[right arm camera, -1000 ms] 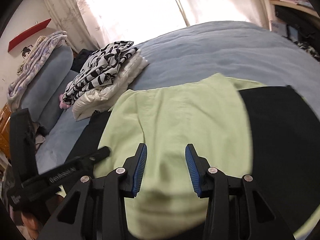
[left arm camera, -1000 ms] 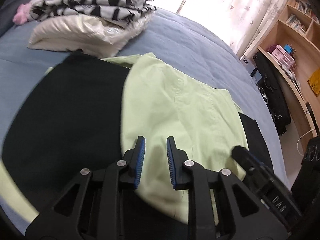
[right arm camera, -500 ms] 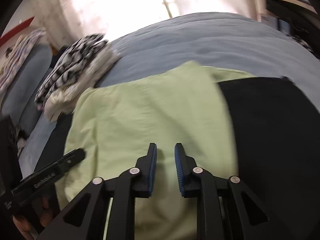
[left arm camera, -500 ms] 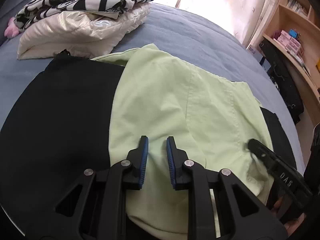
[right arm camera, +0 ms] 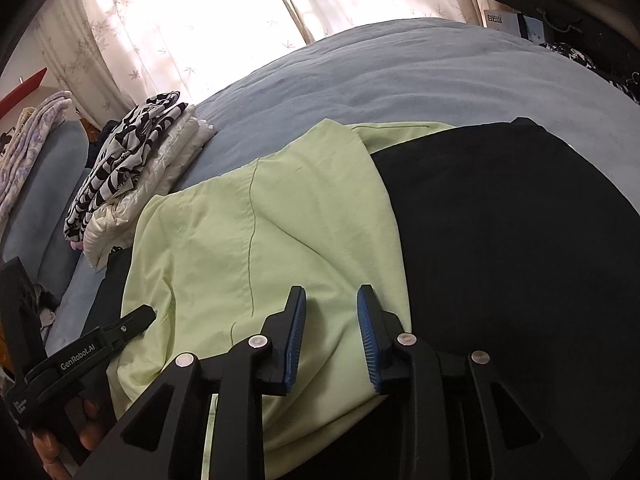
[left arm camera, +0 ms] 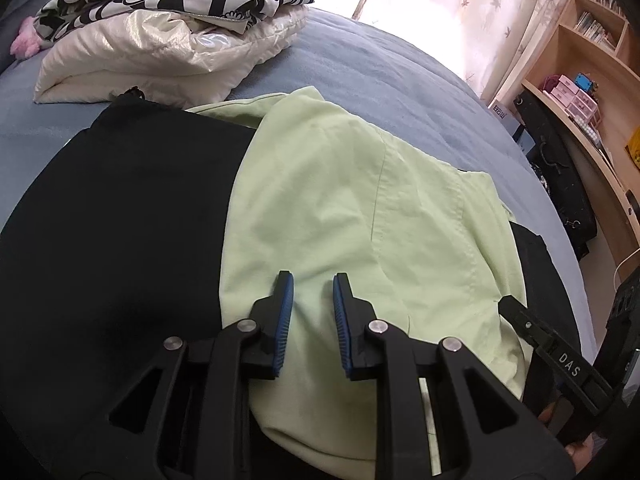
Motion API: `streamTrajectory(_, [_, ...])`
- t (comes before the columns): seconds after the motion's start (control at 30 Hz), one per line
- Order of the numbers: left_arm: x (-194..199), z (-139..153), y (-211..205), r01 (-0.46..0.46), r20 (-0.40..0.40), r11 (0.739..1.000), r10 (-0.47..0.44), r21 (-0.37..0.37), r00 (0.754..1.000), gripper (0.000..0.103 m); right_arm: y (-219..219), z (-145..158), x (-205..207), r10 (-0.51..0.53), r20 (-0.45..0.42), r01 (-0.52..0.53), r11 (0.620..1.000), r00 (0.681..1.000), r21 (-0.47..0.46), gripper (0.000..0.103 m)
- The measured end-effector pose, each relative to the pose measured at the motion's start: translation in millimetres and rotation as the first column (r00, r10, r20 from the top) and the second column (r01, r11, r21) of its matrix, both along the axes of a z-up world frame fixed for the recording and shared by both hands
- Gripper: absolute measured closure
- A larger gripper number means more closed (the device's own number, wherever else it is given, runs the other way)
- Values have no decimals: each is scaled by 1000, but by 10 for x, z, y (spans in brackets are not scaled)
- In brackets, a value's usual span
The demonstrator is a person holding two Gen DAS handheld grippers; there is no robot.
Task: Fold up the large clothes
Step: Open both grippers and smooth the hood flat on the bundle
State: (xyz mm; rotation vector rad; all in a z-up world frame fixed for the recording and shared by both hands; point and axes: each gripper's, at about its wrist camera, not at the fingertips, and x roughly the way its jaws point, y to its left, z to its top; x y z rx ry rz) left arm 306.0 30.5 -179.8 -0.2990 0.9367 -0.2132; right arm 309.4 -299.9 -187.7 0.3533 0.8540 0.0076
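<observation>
A large garment lies on the blue bed: a light green panel (left arm camera: pixel 340 200) folded over a black part (left arm camera: pixel 120 220). My left gripper (left arm camera: pixel 313 300) hovers just above the near end of the green panel, its jaws narrowly open with nothing pinched. In the right wrist view the same green panel (right arm camera: pixel 280 220) lies left of the black part (right arm camera: pixel 520 240). My right gripper (right arm camera: pixel 331 304) is low over the green panel's right edge, its jaws opening, with no cloth between the pads. Each gripper shows in the other's view, the right gripper (left arm camera: pixel 560 360) and the left gripper (right arm camera: pixel 88 352), held by a hand.
A stack of folded clothes (left arm camera: pixel 168 40), black-and-white print on a white puffy item, sits at the back left of the bed (left arm camera: pixel 400 80). A wooden bookshelf (left arm camera: pixel 580 80) and dark bags stand beyond the bed's right side. Bright curtains (right arm camera: pixel 180 20) hang behind.
Both grippers have sunk closer to the green panel. The right jaws narrowed, then widened again. The left jaws kept the same narrow gap.
</observation>
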Motion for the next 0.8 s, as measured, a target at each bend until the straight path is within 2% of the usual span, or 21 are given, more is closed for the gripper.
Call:
streamTrajectory(0.1, [-20, 28, -70, 12, 11, 999, -12, 36, 1000, 83, 28, -2, -11, 12, 5, -12, 1000, 1000, -6, 68])
streamTrajectory(0.17, [-29, 42, -96, 31, 15, 999, -32, 30, 999, 72, 85, 4, -9, 23, 7, -23, 999, 1000, -26, 62])
streamTrajectory(0.23, [-41, 52, -97, 44, 14, 999, -44, 6, 999, 66, 179, 14, -11, 47, 7, -47, 997, 999, -59, 49])
streamTrajectory(0.3, [-57, 70, -100, 42, 16, 999, -43, 6, 999, 66, 261, 20, -32, 66, 9, -65, 995, 998, -80, 39])
streamTrajectory(0.4, [-99, 105, -96, 38, 11, 999, -38, 5, 999, 65, 308, 36, -86, 62, 9, -61, 994, 998, -95, 39])
streamTrajectory(0.53, [-215, 222, -55, 27, 2, 1000, -27, 10, 1000, 65, 272, 102, -198, 50, -12, -50, 999, 999, -10, 39])
streamTrajectory(0.63, [-391, 392, -6, 6, 28, 999, -7, 38, 1000, 65, 330, 230, -390, 62, -11, -62, 998, 998, 26, 38])
streamTrajectory(0.7, [-545, 521, 30, 3, 48, 999, -5, 44, 999, 63, 400, 333, -523, 82, -8, -82, 996, 997, 22, 38])
streamTrajectory(0.8, [-823, 740, 113, -8, 80, 999, 5, 47, 997, 53, 520, 520, -784, 111, 1, -111, 994, 994, 17, 38])
